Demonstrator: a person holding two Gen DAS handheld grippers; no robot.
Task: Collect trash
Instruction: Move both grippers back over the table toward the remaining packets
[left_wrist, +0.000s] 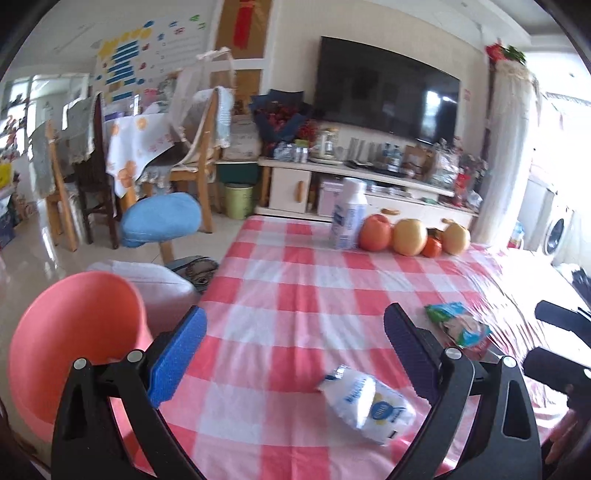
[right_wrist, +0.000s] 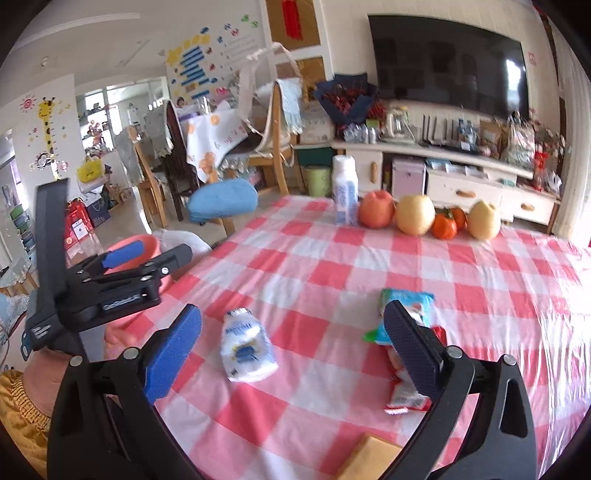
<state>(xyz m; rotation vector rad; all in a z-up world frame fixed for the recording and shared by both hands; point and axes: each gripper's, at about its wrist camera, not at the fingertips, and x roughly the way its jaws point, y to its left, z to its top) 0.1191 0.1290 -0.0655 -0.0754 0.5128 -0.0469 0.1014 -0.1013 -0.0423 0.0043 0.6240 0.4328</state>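
Between our left tongs (left_wrist: 295, 354), which stand wide and hold nothing, lies a white crumpled pouch (left_wrist: 365, 404) on the bench (left_wrist: 295, 266) with its red-and-white check cloth. The pouch carries blue lettering and a blue-and-yellow round mark, too blurred for us to read. Its long axis runs slantwise, the narrow sealed end pointing away and toward the left finger.

Our right tongs (right_wrist: 293, 350) are also spread wide and empty. From their view the same pouch (right_wrist: 248, 349) sits just inside the left finger, narrow end pointing away. Only this view shows the green-and-blue wrapper (right_wrist: 404, 308) whole, with a red-and-white wrapper (right_wrist: 404, 397) partly hidden behind the right finger. It also shows a tan flat thing (right_wrist: 373, 458) at the near edge.

The left view alone shows the pink bin (left_wrist: 74, 343) open-mouthed, just outside its left finger.
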